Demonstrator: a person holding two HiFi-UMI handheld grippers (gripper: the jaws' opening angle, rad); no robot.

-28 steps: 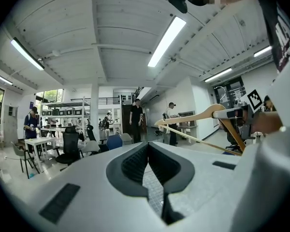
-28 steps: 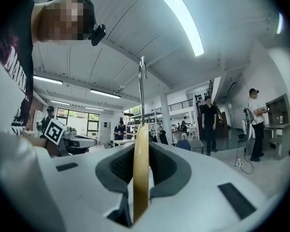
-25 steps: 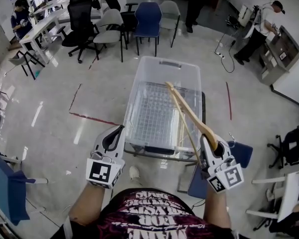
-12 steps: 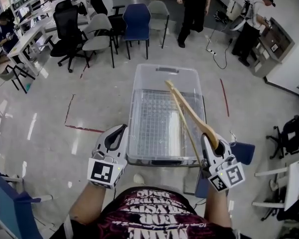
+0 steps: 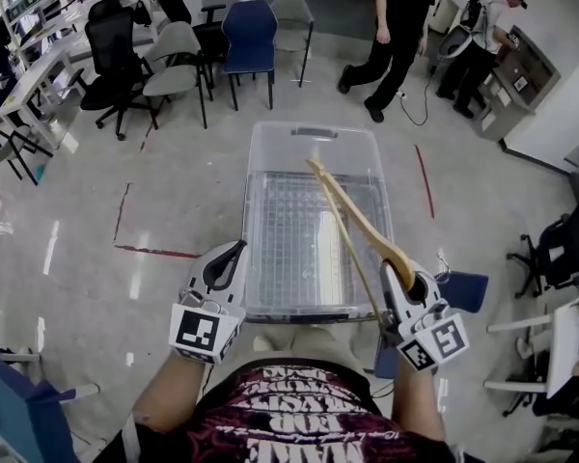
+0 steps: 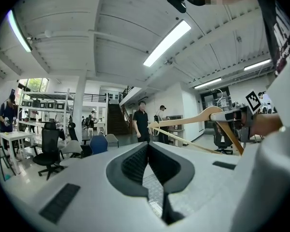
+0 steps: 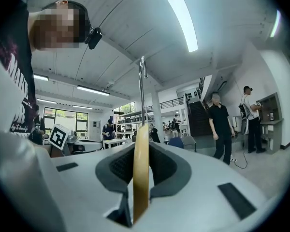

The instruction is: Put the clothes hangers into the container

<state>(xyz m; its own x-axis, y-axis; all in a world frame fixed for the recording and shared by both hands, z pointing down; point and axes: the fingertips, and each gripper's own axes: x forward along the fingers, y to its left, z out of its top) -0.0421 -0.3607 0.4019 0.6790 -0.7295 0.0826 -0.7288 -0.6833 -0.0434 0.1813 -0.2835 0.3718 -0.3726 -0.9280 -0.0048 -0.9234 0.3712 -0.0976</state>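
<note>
A clear plastic container [image 5: 314, 133] stands just in front of me, with nothing seen inside it. A wooden clothes hanger [image 5: 352, 218] slants up over the container's right half. My right gripper [image 5: 405, 287] is shut on the hanger's near end. In the right gripper view the wooden hanger [image 7: 140, 173] stands on edge between the jaws of the right gripper [image 7: 141, 151], its metal hook [image 7: 142, 88] pointing up. My left gripper [image 5: 222, 270] hovers at the container's near left corner, shut and holding nothing. In the left gripper view the left gripper [image 6: 147, 149] shows its pads together, with the hanger [image 6: 198, 117] off to the right.
Office chairs [image 5: 251, 41] stand beyond the container. A person in black [image 5: 396, 27] walks at the back; another stands at a counter at the far right [image 5: 487, 22]. A blue chair seat [image 5: 463, 287] sits beside my right gripper. Red tape [image 5: 150, 251] marks the floor on the left.
I have stepped closer, so the container lies nearer below me. The hanger stays gripped and slanted over it. The person in black has walked to the right.
</note>
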